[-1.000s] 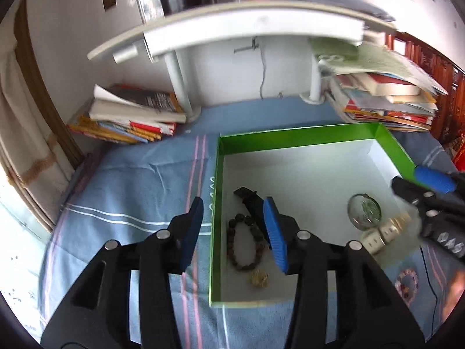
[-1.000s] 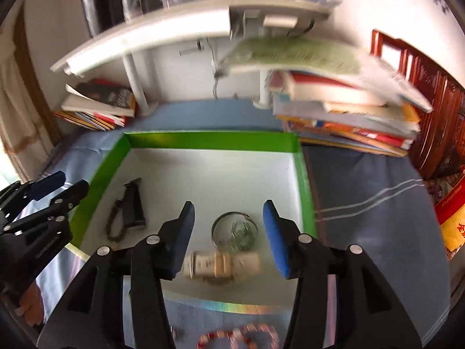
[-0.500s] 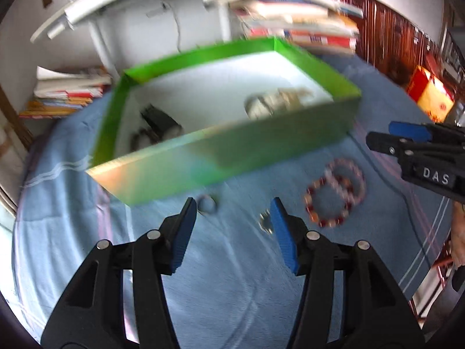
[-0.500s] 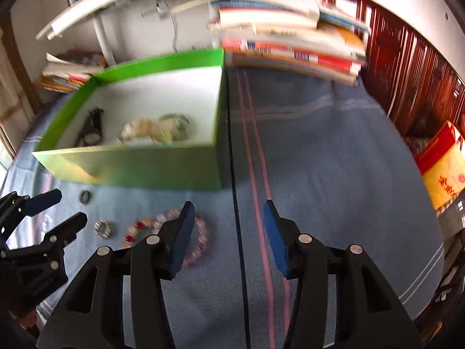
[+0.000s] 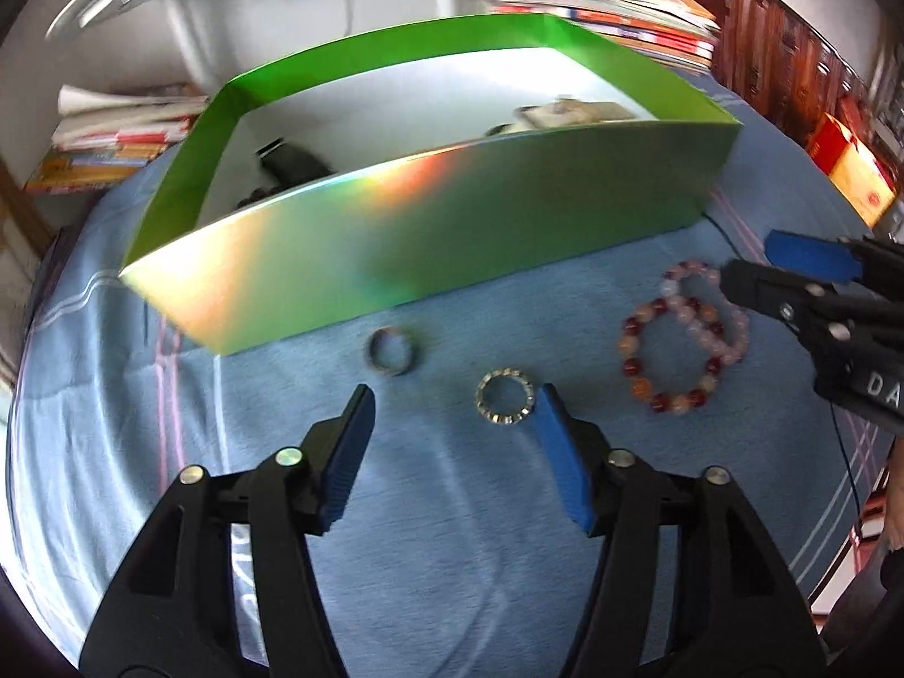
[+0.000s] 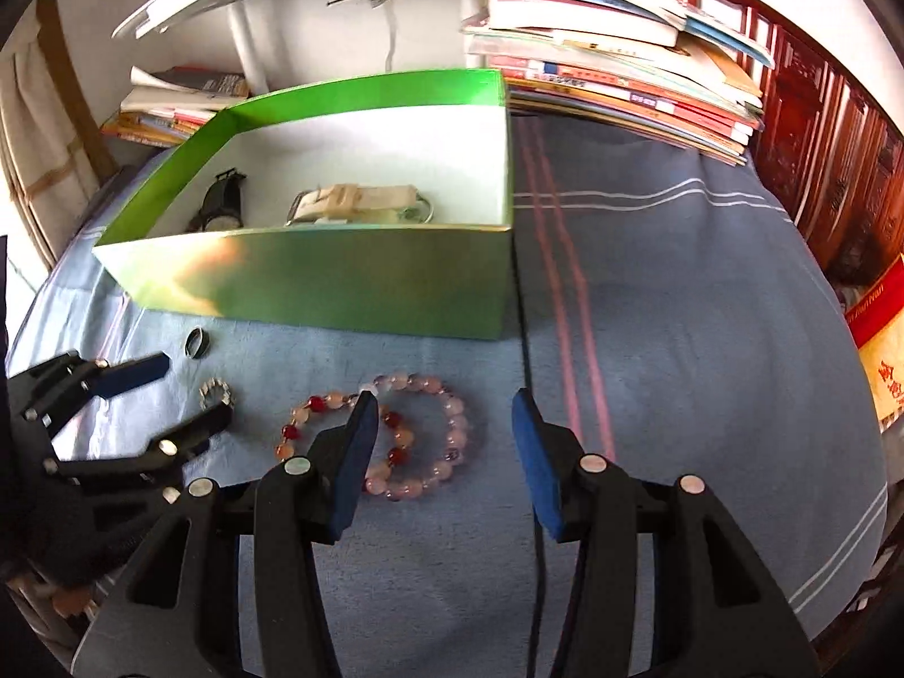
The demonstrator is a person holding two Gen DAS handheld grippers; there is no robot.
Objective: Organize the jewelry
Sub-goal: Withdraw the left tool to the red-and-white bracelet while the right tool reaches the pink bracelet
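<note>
Before the green box [image 5: 429, 237], on the blue cloth [image 6: 678, 339], two rings and two beaded bracelets [image 6: 395, 440] are lying loose. Both grippers, left [image 5: 455, 395] and right [image 6: 443, 401], are hovering with jaws wide open (gripping nothing), the studded ring [image 5: 504, 404] sitting between the left jaws.

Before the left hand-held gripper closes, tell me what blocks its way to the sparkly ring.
Nothing visible. The sparkly ring lies on bare blue cloth just ahead of the open left hand-held gripper, near its right finger. The plain ring sits apart.
</note>
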